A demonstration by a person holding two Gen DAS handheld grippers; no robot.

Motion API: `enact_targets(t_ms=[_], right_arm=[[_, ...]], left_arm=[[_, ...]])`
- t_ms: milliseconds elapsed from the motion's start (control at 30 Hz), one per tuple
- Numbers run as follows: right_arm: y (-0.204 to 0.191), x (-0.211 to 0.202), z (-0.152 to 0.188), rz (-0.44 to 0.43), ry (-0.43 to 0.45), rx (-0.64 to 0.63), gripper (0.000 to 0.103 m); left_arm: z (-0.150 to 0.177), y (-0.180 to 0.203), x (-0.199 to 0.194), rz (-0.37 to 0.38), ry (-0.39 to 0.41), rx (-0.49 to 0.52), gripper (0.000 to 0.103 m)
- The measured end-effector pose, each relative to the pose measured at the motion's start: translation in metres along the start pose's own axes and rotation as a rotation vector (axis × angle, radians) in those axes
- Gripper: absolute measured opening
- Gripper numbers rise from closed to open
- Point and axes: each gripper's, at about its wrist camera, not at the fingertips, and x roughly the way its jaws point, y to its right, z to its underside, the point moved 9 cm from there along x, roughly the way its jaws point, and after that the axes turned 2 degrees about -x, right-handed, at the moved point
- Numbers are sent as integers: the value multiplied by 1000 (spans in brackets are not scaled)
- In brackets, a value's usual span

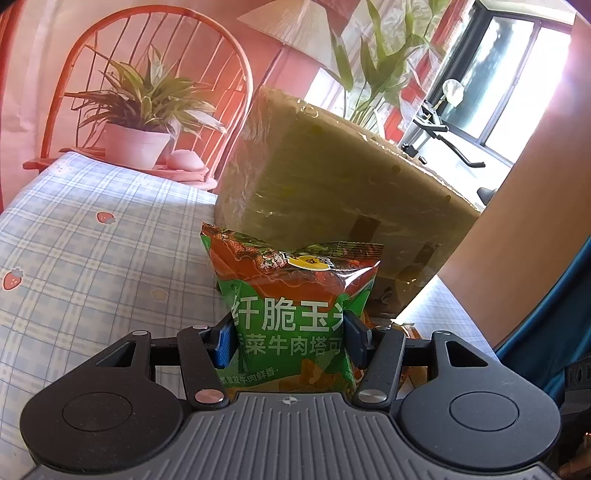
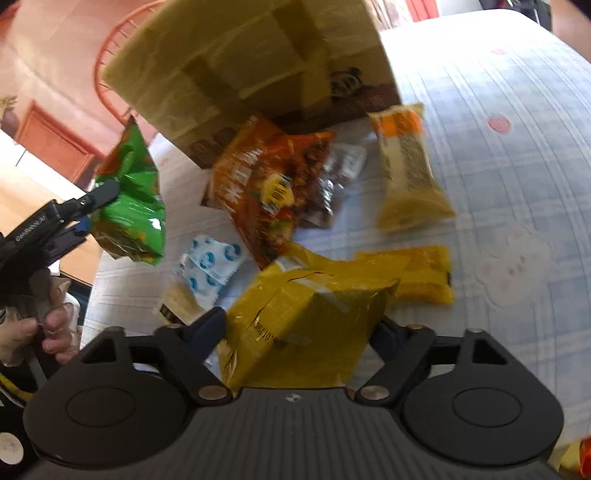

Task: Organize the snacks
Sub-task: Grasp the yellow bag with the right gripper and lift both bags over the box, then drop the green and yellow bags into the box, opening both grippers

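My left gripper (image 1: 288,338) is shut on a green corn-chip bag (image 1: 291,295) and holds it above the table, just before the cardboard box (image 1: 332,177). The same bag shows in the right wrist view (image 2: 129,206), at the left, in the left gripper (image 2: 86,218). My right gripper (image 2: 295,332) is shut on a yellow snack bag (image 2: 303,325), lifted over the checked tablecloth (image 2: 498,166). Below it lie an orange chip bag (image 2: 266,184), a yellow-orange packet (image 2: 410,166), a flat yellow packet (image 2: 424,273), a blue-dotted packet (image 2: 207,266) and a dark packet (image 2: 332,188).
The cardboard box (image 2: 251,66) stands at the far side of the snack pile. An orange wire chair (image 1: 147,74) with a potted plant (image 1: 144,122) is behind the table at the left. A floor lamp (image 1: 295,33) and tall plant stand behind the box.
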Motion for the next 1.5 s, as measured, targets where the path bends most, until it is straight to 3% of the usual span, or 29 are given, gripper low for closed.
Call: enact_targets(t_ms=[233,433,667,833,933,1133,1400,1500], right_arm=[[-6,-24,-26,12,134,-56,61],[-9,-68,-67,20,294,-83,59],[-39,-125,-138,-43,486,-174,59],[-68,-147,-196,-47,580,-282,59],[-80,-145,-229,-37,610,-315,59],[-84,-120,-287,29,649,-339,58],[-59,-78,-320,80,604,-264,58],[-54,-70,-322,84,593,-256,58]], left_arm=[[-10,6,-10,11,36,26,60],[-33,20,-28,39,101,70,60],[-89,52,-48,67,203,160,60],[-137,85,-38,56,244,231,60],[-165,102,-18,50,261,266,60],[-201,117,43,-8,201,285,60],[-203,112,108,-73,98,333,62],[-202,108,116,-94,98,351,73]])
